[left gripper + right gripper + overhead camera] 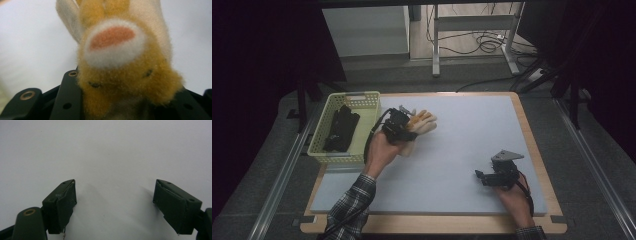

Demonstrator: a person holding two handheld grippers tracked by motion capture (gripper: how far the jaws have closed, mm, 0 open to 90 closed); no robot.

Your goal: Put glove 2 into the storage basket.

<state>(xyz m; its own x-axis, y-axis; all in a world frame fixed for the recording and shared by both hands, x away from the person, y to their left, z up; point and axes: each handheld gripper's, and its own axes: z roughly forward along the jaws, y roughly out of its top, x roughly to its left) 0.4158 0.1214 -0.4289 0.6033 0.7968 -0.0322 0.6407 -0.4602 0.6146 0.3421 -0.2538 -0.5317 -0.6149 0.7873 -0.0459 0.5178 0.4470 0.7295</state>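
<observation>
Plush toy [120, 65] points away along left gripper's jaws.

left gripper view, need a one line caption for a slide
Left gripper shut on a fuzzy yellow-and-cream plush toy, held above the pale mat.

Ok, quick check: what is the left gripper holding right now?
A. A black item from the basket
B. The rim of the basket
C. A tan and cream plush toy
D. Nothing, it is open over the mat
C: the left gripper is shut on the plush toy, held just right of the yellow basket; the left gripper view shows its furry tan body between the jaws.
</observation>
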